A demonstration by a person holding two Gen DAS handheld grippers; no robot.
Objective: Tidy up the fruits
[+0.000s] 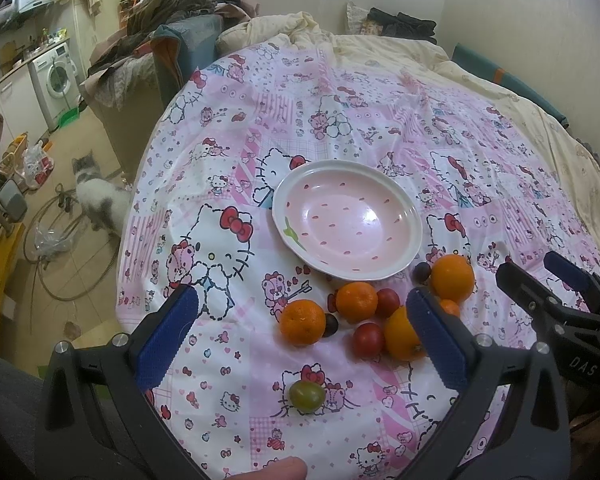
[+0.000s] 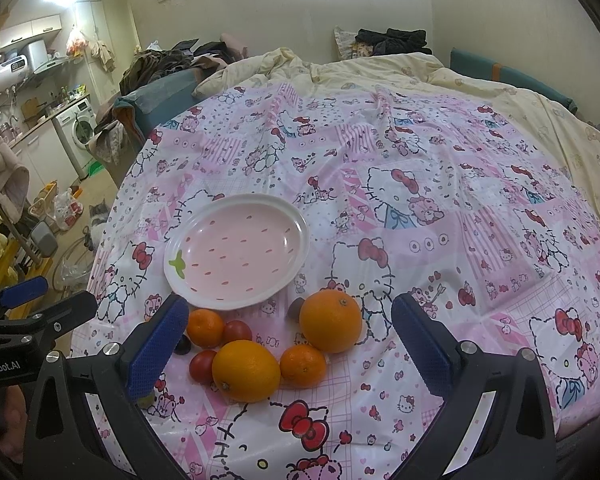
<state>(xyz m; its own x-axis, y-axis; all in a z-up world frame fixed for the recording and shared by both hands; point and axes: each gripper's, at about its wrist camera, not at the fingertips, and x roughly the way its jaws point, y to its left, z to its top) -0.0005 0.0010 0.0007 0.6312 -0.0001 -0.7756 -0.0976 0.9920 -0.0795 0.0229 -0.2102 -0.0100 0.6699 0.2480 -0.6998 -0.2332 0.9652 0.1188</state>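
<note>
Pink and white cartoon-cat cloth (image 2: 440,240) covers pretty much the whole bed, with a cream blanket (image 2: 480,80) bunched up at the far end. Sitting on the cloth is a pink speckled plate (image 1: 410,216), nothing on it, and there's lots of bare cloth behind it and off to the right.

All the fruit is bunched just in front of the plate's near rim. Biggest is an orange (image 2: 331,321) next to the plate, then another orange (image 2: 246,370) closer to the camera, with a small tangerine (image 2: 303,365) touching it. Further left are two more tangerines (image 1: 356,301) and (image 1: 302,322), some red tomatoes (image 1: 368,340) and dark plums (image 1: 422,272) tucked between. One green tomato (image 1: 307,397) sits alone, apart from the pile, near the cloth's front edge.

The right gripper (image 2: 284,344) is spread wide, holding nothing, and the two oranges and the tangerine lie right between its fingers. The left gripper (image 1: 300,336) is also wide apart and empty, with the left-hand tangerines and tomatoes between its blue pads (image 1: 168,336); the green tomato is just below that gap. The cloth's left edge drops off to the floor close by the left finger.
</note>
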